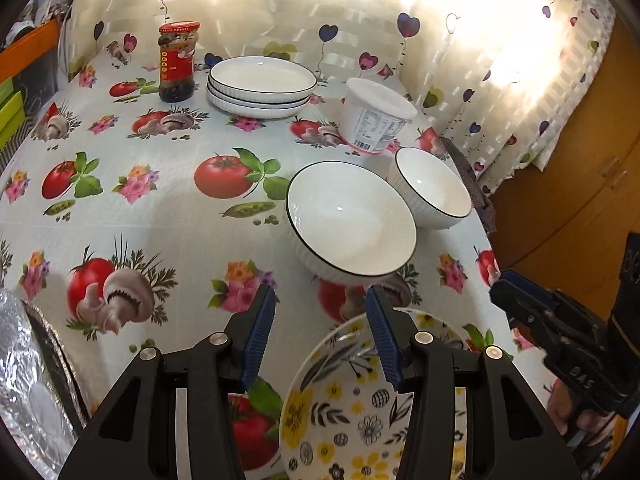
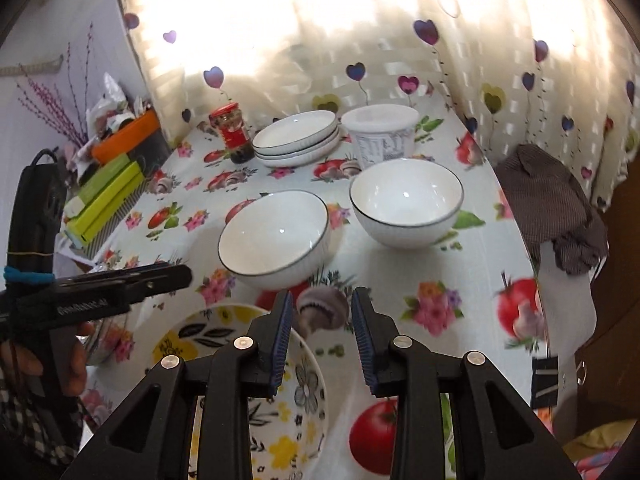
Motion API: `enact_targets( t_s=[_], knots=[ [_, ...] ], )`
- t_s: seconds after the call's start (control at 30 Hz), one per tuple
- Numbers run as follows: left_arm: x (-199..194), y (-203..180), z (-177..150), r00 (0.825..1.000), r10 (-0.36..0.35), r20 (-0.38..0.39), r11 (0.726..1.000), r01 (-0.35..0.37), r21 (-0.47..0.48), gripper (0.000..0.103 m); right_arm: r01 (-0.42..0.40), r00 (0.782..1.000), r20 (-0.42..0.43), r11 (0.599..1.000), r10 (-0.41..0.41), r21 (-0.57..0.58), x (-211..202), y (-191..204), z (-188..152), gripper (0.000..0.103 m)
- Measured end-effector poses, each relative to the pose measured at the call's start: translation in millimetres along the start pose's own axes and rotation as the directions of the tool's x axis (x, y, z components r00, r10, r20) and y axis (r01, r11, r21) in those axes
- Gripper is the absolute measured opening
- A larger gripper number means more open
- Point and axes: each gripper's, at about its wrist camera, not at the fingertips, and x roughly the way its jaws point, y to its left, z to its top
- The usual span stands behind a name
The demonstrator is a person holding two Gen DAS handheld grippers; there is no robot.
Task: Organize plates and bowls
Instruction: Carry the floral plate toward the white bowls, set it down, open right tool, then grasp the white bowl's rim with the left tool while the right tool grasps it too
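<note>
Two white bowls with dark rims stand on the table: a near one [image 1: 352, 224] [image 2: 276, 236] and a far one [image 1: 432, 188] [image 2: 406, 202]. A stack of three white plates [image 1: 260, 86] [image 2: 298, 140] sits at the back. A flowered plate [image 1: 348, 408] [image 2: 292, 384] lies at the front edge. My left gripper [image 1: 320, 300] is open and empty, just short of the near bowl, above the flowered plate. My right gripper [image 2: 322, 304] is open and empty, over the flowered plate's right edge; it also shows in the left wrist view [image 1: 504, 286].
A red-lidded jar [image 1: 178, 62] [image 2: 234, 132] stands left of the plate stack and a white tub [image 1: 374, 118] [image 2: 382, 138] right of it. A foil-covered dish [image 1: 28, 380] lies front left. Green boxes [image 2: 106, 200] line the left edge; a dark cloth [image 2: 556, 208] hangs right.
</note>
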Motion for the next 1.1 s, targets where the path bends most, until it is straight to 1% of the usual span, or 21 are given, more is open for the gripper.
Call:
enact_targets(
  t_s=[0.1, 0.27, 0.4, 0.43, 0.5, 0.57, 0.6, 0.7, 0.8, 0.9, 1.03, 1.1],
  knots=[
    [1.7, 2.2, 0.9, 1.0, -0.015, -0.006, 1.0, 0.015, -0.009, 0.049, -0.078, 0.997, 0.001, 0.996, 0.078, 0.046, -9.6, -3.3, 3.8, 0.03],
    [-3.3, 7.2, 2.4, 1.0, -0.013, -0.001, 1.0, 0.013, -0.024, 0.049, -0.127, 0.992, 0.003, 0.988, 0.127, 0.087, -41.4, -9.2, 5.9, 0.03],
    [-8.9, 8.9, 3.4, 1.0, -0.02, 0.009, 1.0, 0.021, -0.024, 0.049, -0.104, 0.994, 0.034, 0.989, 0.101, 0.102, -71.9, -19.0, 9.2, 0.03],
    [-9.6, 8.5, 4.5, 1.0, -0.017, 0.009, 1.0, 0.017, -0.022, 0.049, -0.089, 0.995, 0.047, 0.991, 0.085, 0.099, -78.4, -21.2, 11.7, 0.031],
    [-11.0, 7.3, 6.3, 1.0, -0.016, 0.014, 1.0, 0.017, -0.021, 0.049, -0.034, 0.997, 0.071, 0.996, 0.028, 0.083, -87.3, -23.5, 17.9, 0.031],
    [-12.8, 5.4, 9.3, 0.999, -0.032, 0.025, 0.999, 0.033, -0.025, 0.049, -0.026, 0.996, 0.09, 0.997, 0.019, 0.073, -88.4, -25.8, 24.7, 0.031],
    [-12.9, 4.4, 10.6, 0.999, -0.042, 0.032, 0.999, 0.043, -0.026, 0.049, -0.025, 0.996, 0.087, 0.998, 0.019, 0.065, -83.5, -26.1, 28.2, 0.031],
    [-5.8, 2.6, 16.1, 0.998, -0.048, 0.04, 0.998, 0.05, -0.047, 0.048, -0.003, 0.999, 0.04, 0.999, 0.002, 0.04, -52.8, -22.1, 34.3, 0.031],
    [3.0, -0.1, 18.9, 0.998, -0.049, 0.033, 0.997, 0.05, -0.056, 0.048, 0.039, 0.999, -0.021, 0.999, -0.039, -0.035, -12.4, -9.6, 35.0, 0.031],
    [8.4, -0.9, 21.9, 0.999, -0.029, 0.029, 0.998, 0.03, -0.05, 0.048, 0.021, 0.998, -0.051, 0.998, -0.025, -0.066, 14.1, -5.3, 35.9, 0.031],
    [17.4, 4.4, 29.2, 1.0, -0.01, 0.02, 0.998, 0.011, -0.069, 0.048, -0.005, 0.996, -0.085, 0.999, 0.0, -0.05, 40.4, -7.9, 39.9, 0.031],
    [20.3, 4.7, 30.1, 1.0, -0.003, 0.02, 0.998, 0.005, -0.063, 0.048, -0.011, 0.996, -0.094, 0.999, 0.006, -0.047, 49.1, -7.7, 40.8, 0.031]
  ],
)
